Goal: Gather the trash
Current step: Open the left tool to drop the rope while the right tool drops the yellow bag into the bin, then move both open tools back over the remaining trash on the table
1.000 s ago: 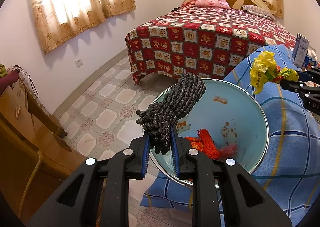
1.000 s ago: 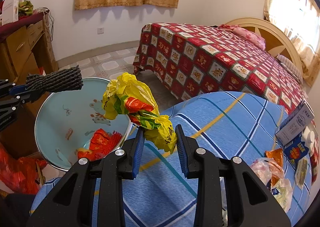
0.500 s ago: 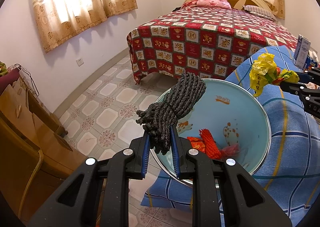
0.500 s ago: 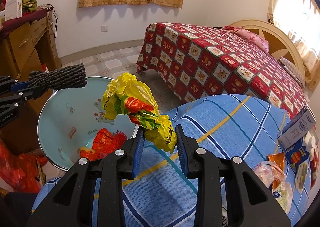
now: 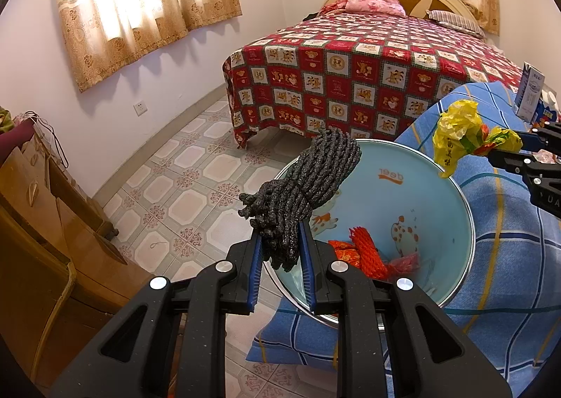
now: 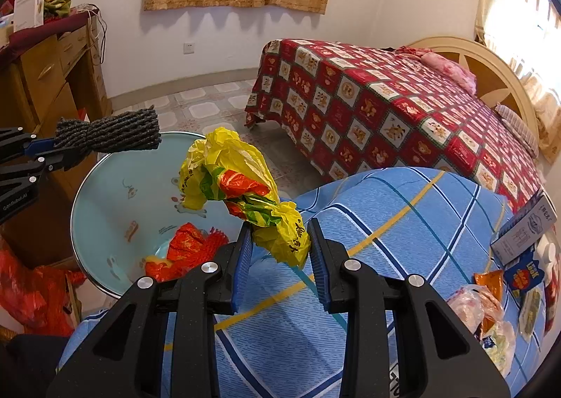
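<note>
**Two handfuls over the basin**

I am working in a bedroom with pale patterned floor tiles (image 5: 196,187), curtained windows and a bed (image 5: 368,82) under a red checked cover. Nearer me, a blue plaid blanket (image 6: 403,222) is carrying a light blue basin (image 5: 420,194), which is sitting at the blanket's edge with red trash (image 5: 368,250) lying in its bottom.

My left gripper (image 5: 280,254) is pinching a dark grey foam net (image 5: 308,187) between its jaws, holding it above the basin's near rim. My right gripper (image 6: 280,250) is pinching a crumpled yellow bag (image 6: 238,187) just beside the basin's edge.

The right view alone is showing more wrappers (image 6: 491,310) and a box (image 6: 526,229) lying on the blanket's far side, a red bag (image 6: 28,292) down by the basin, and the top of the wooden dresser (image 6: 45,75). The left view alone is showing the basin's full interior.
</note>
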The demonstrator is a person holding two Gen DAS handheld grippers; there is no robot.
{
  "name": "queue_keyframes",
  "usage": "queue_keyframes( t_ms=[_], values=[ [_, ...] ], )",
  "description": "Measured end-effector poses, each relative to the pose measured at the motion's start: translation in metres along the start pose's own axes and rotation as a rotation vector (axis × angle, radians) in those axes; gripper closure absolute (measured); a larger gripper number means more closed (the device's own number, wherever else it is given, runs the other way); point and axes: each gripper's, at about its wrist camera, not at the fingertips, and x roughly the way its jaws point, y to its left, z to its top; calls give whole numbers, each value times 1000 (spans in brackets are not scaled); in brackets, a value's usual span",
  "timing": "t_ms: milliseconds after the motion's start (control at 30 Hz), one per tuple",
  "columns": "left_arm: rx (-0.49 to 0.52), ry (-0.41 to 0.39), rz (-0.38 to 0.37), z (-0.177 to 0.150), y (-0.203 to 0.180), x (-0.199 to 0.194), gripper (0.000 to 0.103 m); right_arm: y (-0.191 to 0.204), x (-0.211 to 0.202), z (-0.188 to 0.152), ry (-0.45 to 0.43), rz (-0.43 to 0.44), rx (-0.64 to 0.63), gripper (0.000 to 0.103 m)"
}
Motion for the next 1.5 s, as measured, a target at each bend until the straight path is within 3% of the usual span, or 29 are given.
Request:
queue_keyframes(
  t_ms=[233, 267, 333, 467, 700, 767, 867, 1200, 1500],
  values=[
    [-8, 1, -6, 1, 1, 1, 79, 5, 1, 2, 0, 31, -10, 69],
    [-12, -2, -8, 1, 2, 0, 76, 5, 1, 2, -4, 45, -8, 67],
    [-13, -7, -14, 2, 0, -1, 67, 5, 0, 2, -14, 53, -4, 45],
    [-19, 0, -24, 1, -5, 0, 52, 6, 0, 0, -20, 48, 7, 38],
    [-8, 37, -67, -9, -24, 8, 47, -7, -34, -21, -59, 4, 47, 32],
    [13, 52, -86, -14, -35, 10, 46, -20, -60, -41, -88, -29, 83, 29],
    [51, 72, -127, -18, -61, 11, 36, -47, -89, -73, -99, -99, 164, 28],
    [172, 30, -230, -9, -149, -12, 35, -141, -152, -186, -42, -390, 463, 23],
    [230, -9, -345, 9, -250, -37, 35, -179, -178, -255, -16, -494, 577, 22]
  ],
)
